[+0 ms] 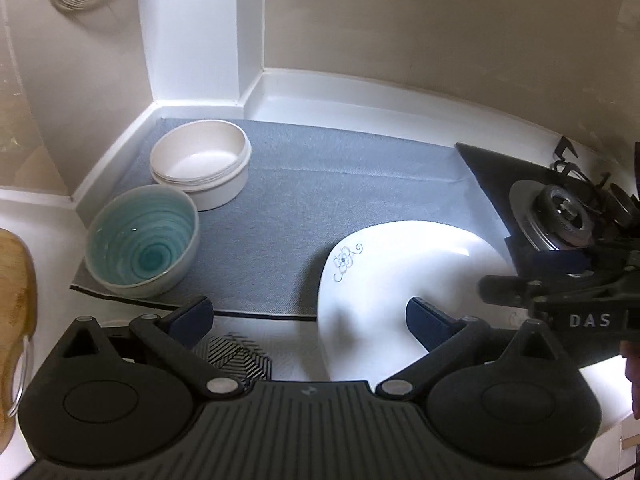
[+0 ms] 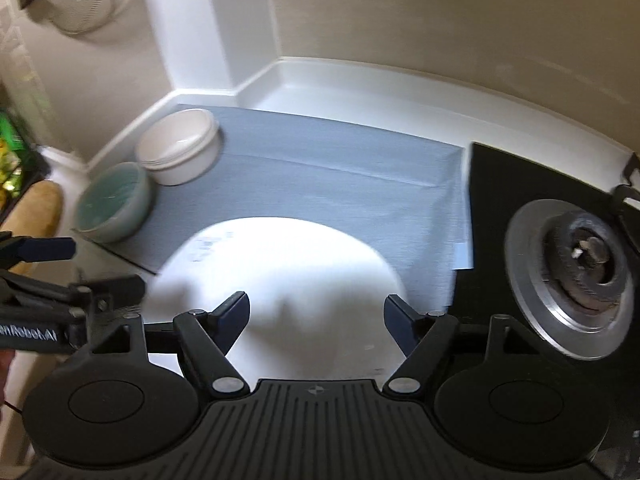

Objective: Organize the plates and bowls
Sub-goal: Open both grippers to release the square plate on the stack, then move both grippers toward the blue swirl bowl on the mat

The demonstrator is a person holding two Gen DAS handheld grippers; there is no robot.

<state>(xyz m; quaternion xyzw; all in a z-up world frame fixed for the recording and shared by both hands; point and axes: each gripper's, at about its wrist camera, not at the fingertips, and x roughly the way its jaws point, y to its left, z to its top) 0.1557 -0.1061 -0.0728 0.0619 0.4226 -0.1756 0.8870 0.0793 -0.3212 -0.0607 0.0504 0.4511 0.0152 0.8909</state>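
Both views carry strong fisheye bending: the wall [image 1: 440,40] and counter edge curve, and the corners vignette to black. Your left wrist view is sharp; the teal bowl [image 1: 142,240] shows clean rings. Your right wrist view is motion-blurred throughout, smearing the same bowl [image 2: 114,202]. The plate [image 1: 400,280] is overexposed to blank white, worse in the right view [image 2: 280,272], where its pattern is nearly lost. The mat [image 1: 320,184] is evenly, softly lit, with faint shadows.

Left gripper [image 1: 310,320] and right gripper [image 2: 316,318]: matte black ribbed bodies bearing round side discs, silver pivot screws and dark blue finger pads [image 1: 428,322]; white lettering is showing on each frame.
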